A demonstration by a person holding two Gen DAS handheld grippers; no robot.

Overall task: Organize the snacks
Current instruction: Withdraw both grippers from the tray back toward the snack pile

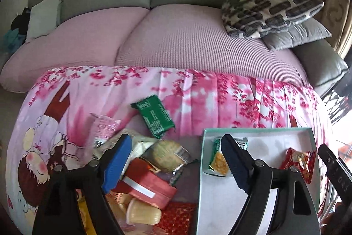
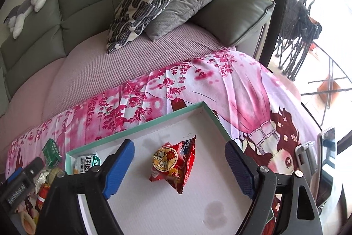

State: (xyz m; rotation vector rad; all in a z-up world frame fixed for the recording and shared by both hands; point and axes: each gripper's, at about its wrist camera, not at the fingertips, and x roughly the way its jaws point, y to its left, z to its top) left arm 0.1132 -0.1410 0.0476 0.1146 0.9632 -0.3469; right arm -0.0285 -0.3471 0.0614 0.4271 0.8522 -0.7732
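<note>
Tongs first: your left gripper hangs spread wide and empty, straddling the gap between the loose snack pile and the box, while your right gripper is likewise parted and holds nothing, poised over the red snack packet that lies on the box floor. Judged from this layout, the step in hand is fetching the next item from the pile; you would do well to drop the left fingers onto a single top-lying piece, such as the round biscuit pack or the red carton, close on its firm body instead of a crinkly edge, and keep the right tongs clear of the box's near wall. A green-and-orange packet already rests in the box's left corner; a green packet lies apart on the floral cloth. The left finger hides part of the pile, the pale jelly cups sit half cut off at the frame's foot, and most label print is unreadable.
</note>
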